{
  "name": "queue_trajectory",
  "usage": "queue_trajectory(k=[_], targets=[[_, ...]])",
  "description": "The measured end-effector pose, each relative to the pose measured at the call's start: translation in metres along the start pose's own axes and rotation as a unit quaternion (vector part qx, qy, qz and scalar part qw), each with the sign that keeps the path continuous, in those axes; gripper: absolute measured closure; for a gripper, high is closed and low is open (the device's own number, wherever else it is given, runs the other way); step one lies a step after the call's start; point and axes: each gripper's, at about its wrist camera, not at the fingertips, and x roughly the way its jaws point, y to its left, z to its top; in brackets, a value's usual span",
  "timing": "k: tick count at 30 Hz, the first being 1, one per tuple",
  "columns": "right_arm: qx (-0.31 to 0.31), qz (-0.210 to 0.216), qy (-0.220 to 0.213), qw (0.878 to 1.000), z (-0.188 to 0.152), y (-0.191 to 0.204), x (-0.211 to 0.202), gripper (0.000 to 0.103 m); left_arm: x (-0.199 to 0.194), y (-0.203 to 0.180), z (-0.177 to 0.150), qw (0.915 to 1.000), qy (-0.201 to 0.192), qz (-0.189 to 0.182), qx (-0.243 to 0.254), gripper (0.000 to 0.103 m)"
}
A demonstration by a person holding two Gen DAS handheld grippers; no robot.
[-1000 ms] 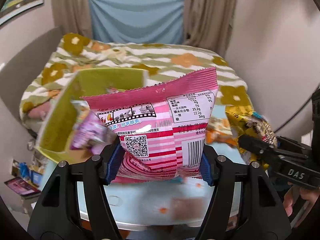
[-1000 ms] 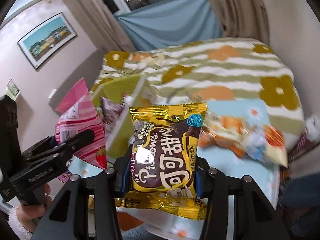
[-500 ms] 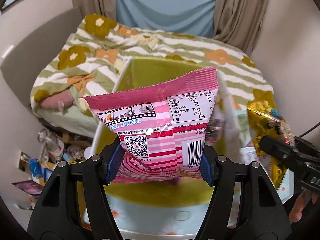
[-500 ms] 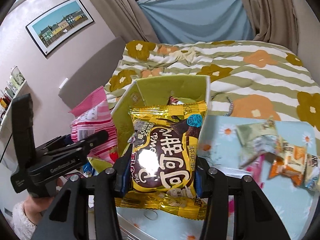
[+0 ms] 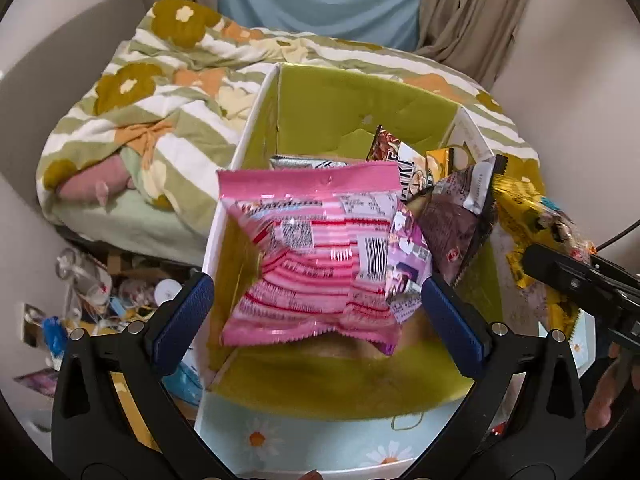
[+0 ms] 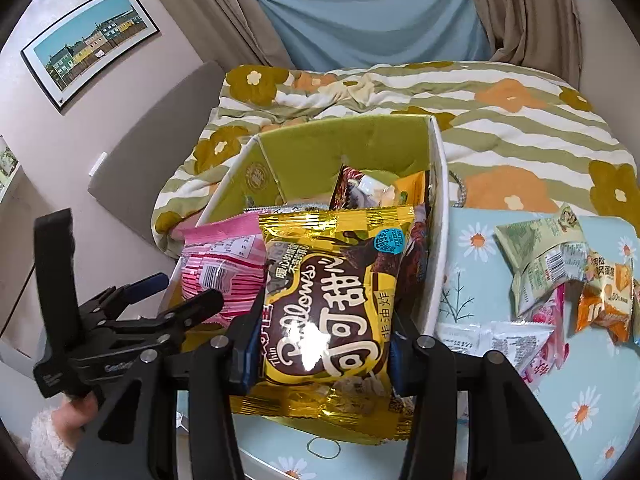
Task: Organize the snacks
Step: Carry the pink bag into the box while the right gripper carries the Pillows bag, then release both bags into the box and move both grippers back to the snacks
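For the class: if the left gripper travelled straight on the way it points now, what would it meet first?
Probably the pink snack bag, lying loose between the left gripper's open fingers, inside the green-lined box; depth is hard to judge.

Two cameras, one box

The left wrist camera looks down, very close, into the green box (image 5: 352,120). The right wrist camera looks from the right, slightly farther back. Both show the box (image 6: 344,140) and flowered bedspread (image 5: 152,92).

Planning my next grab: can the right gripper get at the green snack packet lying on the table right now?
Probably not yet. The right gripper is shut on the yellow packet above the box. The green packet lies uncovered on the table, beside the box.
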Motion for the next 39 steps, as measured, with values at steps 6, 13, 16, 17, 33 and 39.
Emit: queue_trajectory(k=[6, 13, 16, 17, 33, 39], targets=[[-0.019, 0.012, -0.005, 1.000, 0.003, 0.015, 0.002, 0.058, -0.015, -0.001, -0.012, 0.9999, -0.006, 0.000, -0.012, 0.000], [-0.047, 0.025, -0.013, 0.999, 0.014, 0.034, 0.007, 0.057, -0.032, 0.000, -0.017, 0.9998, -0.016, 0.013, -0.005, 0.000], [-0.057, 0.023, -0.014, 0.998, 0.013, 0.038, 0.012, 0.035, -0.033, 0.001, -0.019, 0.9996, -0.016, 0.022, -0.003, 0.000], [-0.058, 0.022, -0.018, 0.998, 0.011, 0.037, 0.012, 0.011, -0.033, 0.002, -0.022, 0.9996, -0.014, 0.023, -0.005, 0.000], [-0.041, 0.000, -0.023, 0.999, -0.006, 0.018, 0.006, 0.000, -0.025, -0.003, -0.028, 1.0000, -0.005, -0.002, 0.000, 0.000], [-0.035, -0.015, -0.024, 0.999, -0.008, 0.016, -0.009, 0.000, -0.031, -0.019, -0.024, 0.9997, -0.011, -0.019, 0.014, 0.000]])
